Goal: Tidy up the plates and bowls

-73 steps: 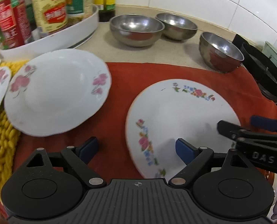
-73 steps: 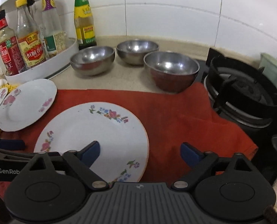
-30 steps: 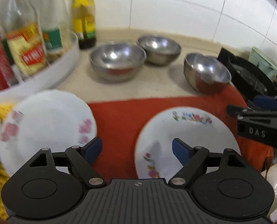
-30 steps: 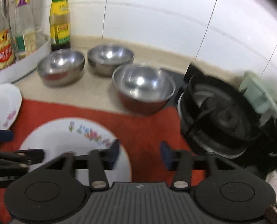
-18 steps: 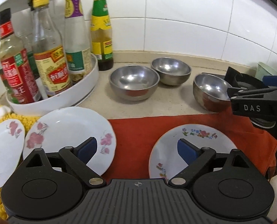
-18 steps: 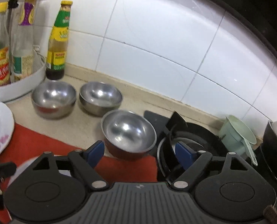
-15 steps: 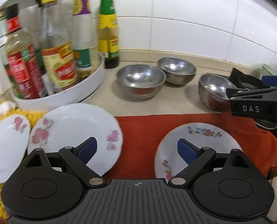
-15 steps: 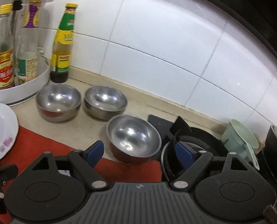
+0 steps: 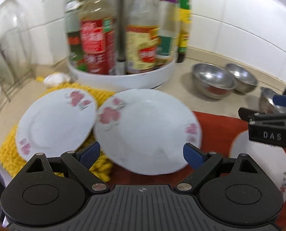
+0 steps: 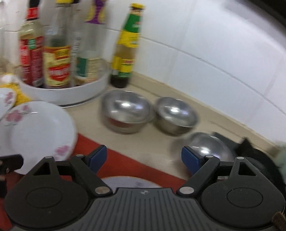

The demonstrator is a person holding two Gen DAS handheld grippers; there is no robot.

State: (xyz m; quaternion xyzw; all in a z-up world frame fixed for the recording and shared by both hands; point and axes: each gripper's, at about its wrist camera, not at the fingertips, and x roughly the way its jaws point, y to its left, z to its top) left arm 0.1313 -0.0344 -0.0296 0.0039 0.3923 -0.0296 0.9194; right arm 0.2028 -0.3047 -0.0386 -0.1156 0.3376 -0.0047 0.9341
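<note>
Both the left gripper (image 9: 141, 153) and right gripper (image 10: 144, 158) hung spread and empty; a careless swing risked knocking the overlapping plates (image 9: 146, 130) off the counter (image 10: 96, 130).

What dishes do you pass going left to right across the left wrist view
Small pink-flowered plate → large pink-flowered plate → nearest steel bowl → second steel bowl → third steel bowl, partly behind the right tool.
</note>
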